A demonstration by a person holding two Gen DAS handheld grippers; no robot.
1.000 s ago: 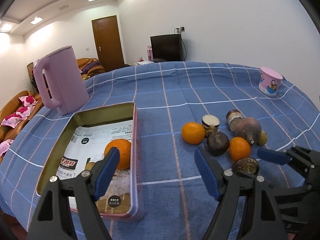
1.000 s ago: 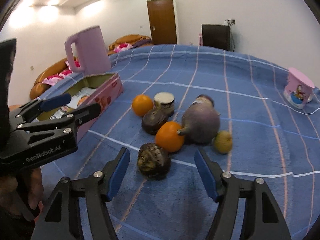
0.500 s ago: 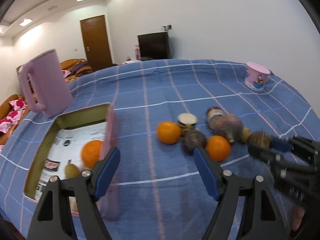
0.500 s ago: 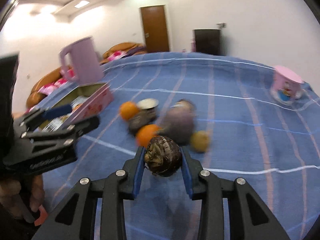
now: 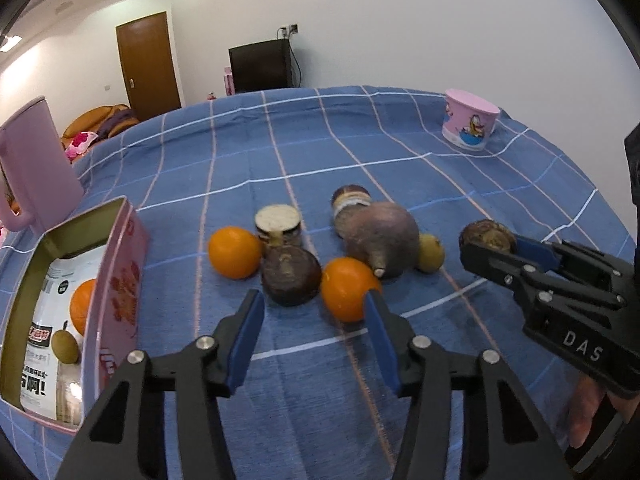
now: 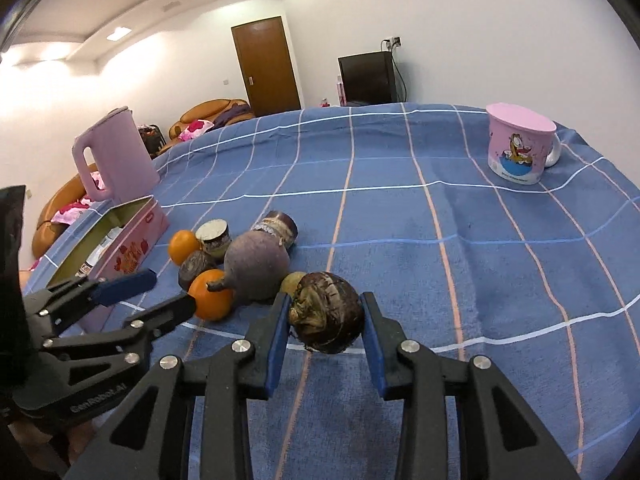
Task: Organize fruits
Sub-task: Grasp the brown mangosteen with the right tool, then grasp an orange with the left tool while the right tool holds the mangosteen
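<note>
One dark fruit (image 6: pixel 327 312) clamped between right gripper (image 6: pixel 325 334) jaws, above tablecloth (image 6: pixel 460 264)

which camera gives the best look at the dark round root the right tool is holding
The right wrist view. There the root sits close and centred between the right tool's pads, rough skin and knobby end clear. The left wrist view shows only its top at the right, small and partly hidden by the tool.
</note>
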